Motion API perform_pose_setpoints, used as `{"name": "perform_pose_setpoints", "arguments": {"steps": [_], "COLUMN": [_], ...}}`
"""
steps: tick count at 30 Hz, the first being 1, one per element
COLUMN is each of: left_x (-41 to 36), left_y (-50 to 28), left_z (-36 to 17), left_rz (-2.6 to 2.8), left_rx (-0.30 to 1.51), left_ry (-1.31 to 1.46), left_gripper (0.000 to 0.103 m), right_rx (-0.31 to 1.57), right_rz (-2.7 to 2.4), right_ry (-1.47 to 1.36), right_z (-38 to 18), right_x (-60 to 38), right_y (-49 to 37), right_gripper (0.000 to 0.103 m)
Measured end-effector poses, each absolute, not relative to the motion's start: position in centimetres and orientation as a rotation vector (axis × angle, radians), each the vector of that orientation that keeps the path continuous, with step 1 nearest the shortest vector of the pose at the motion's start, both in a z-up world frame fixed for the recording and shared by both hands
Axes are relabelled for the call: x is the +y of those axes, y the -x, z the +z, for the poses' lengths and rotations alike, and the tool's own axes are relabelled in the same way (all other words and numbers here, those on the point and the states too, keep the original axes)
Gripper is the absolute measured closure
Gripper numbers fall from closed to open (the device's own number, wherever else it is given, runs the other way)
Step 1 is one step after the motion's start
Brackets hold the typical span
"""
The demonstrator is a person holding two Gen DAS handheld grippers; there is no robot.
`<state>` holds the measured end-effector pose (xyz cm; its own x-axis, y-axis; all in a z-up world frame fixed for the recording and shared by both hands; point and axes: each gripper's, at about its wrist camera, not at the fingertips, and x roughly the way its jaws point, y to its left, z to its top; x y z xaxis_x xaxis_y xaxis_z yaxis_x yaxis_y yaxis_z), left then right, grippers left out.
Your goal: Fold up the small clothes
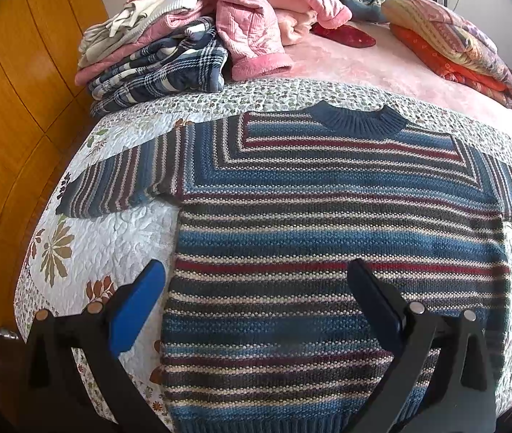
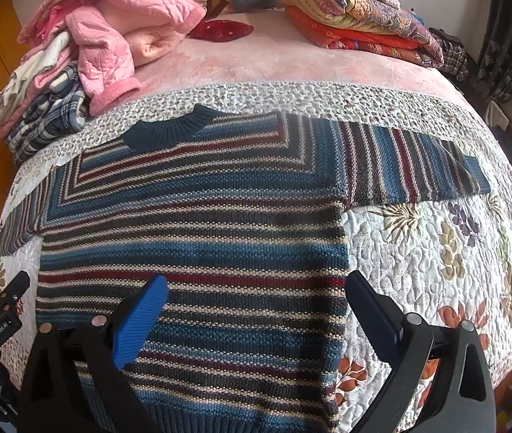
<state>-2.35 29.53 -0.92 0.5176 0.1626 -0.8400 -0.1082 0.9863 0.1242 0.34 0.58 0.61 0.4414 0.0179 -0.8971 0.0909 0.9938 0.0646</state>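
Blue-and-maroon striped knit sweater (image 1: 328, 223) flat on floral quilted bed cover (image 2: 436, 252), both grippers' jaws wide open, empty; a one-layer pinch at the hem risks a skewed fold.

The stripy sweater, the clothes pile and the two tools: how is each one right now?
Striped sweater: spread flat, unfolded, both sleeves out.
Clothes pile: heaped, untidy.
Folded quilts: stacked.
Left tool: open, holding nothing.
Right tool: open, holding nothing.
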Motion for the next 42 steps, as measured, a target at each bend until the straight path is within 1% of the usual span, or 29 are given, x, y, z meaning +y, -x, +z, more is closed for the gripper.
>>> {"name": "perform_pose_setpoints", "arguments": {"steps": [8, 11, 15, 20, 25, 28, 31, 34, 36, 38, 41, 42], "left_x": [28.5, 27.8, 27.4, 26.5, 23.3, 21.3, 19.4, 18.1, 17.5, 17.2, 16.8, 16.9], "left_y": [0.5, -0.8, -1.5, -3.3, -5.0, -6.3, -7.8, -9.0, -9.5, -9.8, -10.0, -10.0], "left_z": [-1.0, -1.0, -1.7, -3.0, -3.4, -3.4, -3.7, -4.3, -4.5, -4.7, -5.0, -5.1], "left_rz": [0.102, 0.102, 0.094, 0.088, 0.06, 0.035, 0.023, 0.023, 0.022, 0.025, 0.027, 0.028], "left_rx": [1.012, 1.003, 1.003, 1.03, 1.005, 0.994, 0.994, 1.003, 1.006, 1.005, 1.007, 1.009], "left_ry": [-0.04, -0.041, -0.021, 0.013, -0.006, 0.002, 0.002, -0.001, 0.001, -0.003, -0.01, -0.01], "left_gripper": [0.003, 0.003, 0.003, 0.003, 0.003, 0.003, 0.003, 0.003, 0.003, 0.003, 0.003, 0.003], "right_rx": [1.102, 1.104, 1.125, 1.165, 1.23, 1.248, 1.219, 1.236, 1.234, 1.22, 1.198, 1.183], "right_rz": [-0.049, -0.082, -0.181, -0.314, -0.445, -0.482, -0.475, -0.476, -0.452, -0.442, -0.422, -0.407], "right_ry": [-0.131, -0.153, -0.289, -0.357, -0.54, -0.583, -0.652, -0.692, -0.729, -0.748, -0.733, -0.722], "right_z": [1.0, 1.3, 0.6, -1.9, -6.7, -8.7, -10.3, -12.0, -12.9, -13.2, -13.0, -12.8], "right_x": [-1.8, -5.4, -13.5, -24.9, -35.1, -39.3, -42.1, -43.6, -44.3, -44.6, -44.2, -43.9], "right_y": [-1.7, -3.6, -6.6, -9.9, -10.7, -10.8, -10.5, -10.7, -10.7, -10.8, -11.4, -11.6], "right_gripper": [0.004, 0.004, 0.004, 0.004, 0.006, 0.006, 0.007, 0.015, 0.022, 0.027, 0.046, 0.057]}}
